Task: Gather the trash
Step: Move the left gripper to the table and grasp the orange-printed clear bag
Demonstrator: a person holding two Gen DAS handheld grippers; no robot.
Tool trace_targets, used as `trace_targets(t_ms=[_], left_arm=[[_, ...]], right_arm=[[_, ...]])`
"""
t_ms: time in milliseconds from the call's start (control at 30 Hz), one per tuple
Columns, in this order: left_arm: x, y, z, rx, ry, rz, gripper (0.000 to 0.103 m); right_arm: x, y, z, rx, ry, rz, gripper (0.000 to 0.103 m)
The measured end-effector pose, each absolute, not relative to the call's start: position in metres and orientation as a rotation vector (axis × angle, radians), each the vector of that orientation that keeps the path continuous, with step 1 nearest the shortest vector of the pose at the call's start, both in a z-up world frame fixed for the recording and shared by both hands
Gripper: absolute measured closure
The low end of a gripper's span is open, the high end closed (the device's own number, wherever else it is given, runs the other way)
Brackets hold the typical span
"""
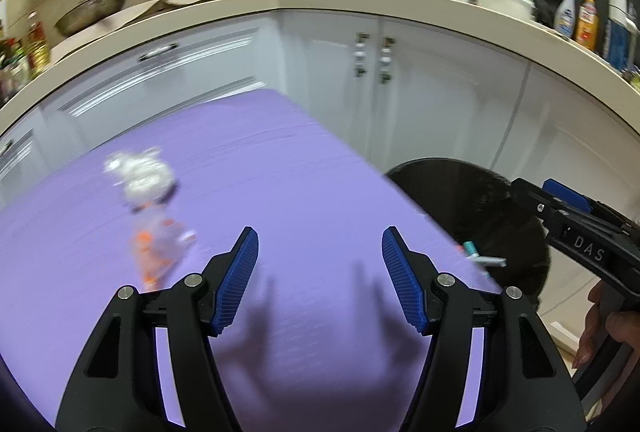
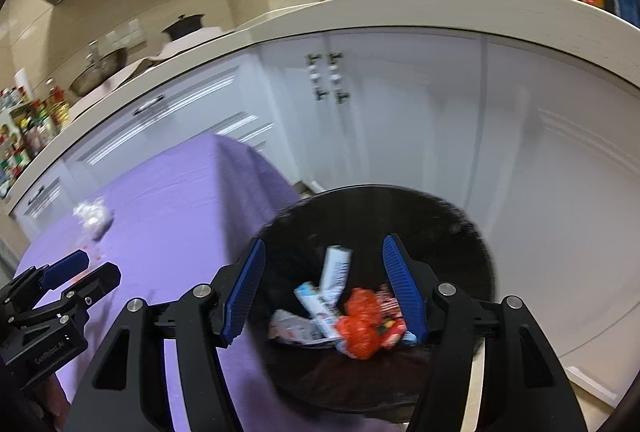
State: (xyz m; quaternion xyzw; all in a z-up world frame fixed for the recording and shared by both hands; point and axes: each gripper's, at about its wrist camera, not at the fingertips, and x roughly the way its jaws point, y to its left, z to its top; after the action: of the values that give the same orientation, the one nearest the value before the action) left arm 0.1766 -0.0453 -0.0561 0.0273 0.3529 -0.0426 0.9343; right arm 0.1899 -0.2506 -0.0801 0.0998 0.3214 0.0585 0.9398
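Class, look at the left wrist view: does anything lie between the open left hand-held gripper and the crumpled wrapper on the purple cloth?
Nothing visible does. Only bare purple cloth shows between the left hand-held gripper and the wrapper, which lies ahead and to its left. The view is blurred, so small scraps could be missed.

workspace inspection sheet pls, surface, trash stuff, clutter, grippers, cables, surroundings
surface: purple tablecloth over a table, with the gripper's shadow on its near part
job's things: black bin beside the table's edge, holding white cartons and a red-orange wrapper; blurred clear crumpled wrapper with orange bits lies on the cloth; a small teal-tipped item shows at the cloth's edge by the bin, contact unclear
clutter: nothing seen beyond the trash
grippers: left gripper open over the cloth, empty; right gripper open above the bin, empty
cables: nothing seen
surroundings: white cabinets, beige counter with bottles, pots and tubs
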Motion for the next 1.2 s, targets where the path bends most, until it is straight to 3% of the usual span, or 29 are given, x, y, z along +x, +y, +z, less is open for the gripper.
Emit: trace_targets(t_ms=[433, 900, 967, 1033, 1200], left_arm=[[0.151, 0.040, -0.057, 0.009, 0.725, 0.062, 0.035], [0.182, 0.057, -0.070, 0.008, 0.775, 0.064, 0.035], [0.188, 0.058, -0.074, 0.005, 0.792, 0.057, 0.038], [0.193, 0.058, -0.077, 0.000, 0.812, 0.048, 0.051], [0.200, 0.059, -0.083, 0.009, 0.844, 0.047, 0.071]], right_arm=[[0.199, -0.166, -0.078, 0.125, 0.679, 0.270, 0.040], [0.211, -0.152, -0.080, 0.116, 0.712, 0.289, 0.037], [0.213, -0.152, -0.080, 0.116, 0.714, 0.290, 0.037], [0.214, -0.152, -0.080, 0.115, 0.717, 0.290, 0.036], [0.217, -0.151, -0.081, 0.112, 0.724, 0.293, 0.036]])
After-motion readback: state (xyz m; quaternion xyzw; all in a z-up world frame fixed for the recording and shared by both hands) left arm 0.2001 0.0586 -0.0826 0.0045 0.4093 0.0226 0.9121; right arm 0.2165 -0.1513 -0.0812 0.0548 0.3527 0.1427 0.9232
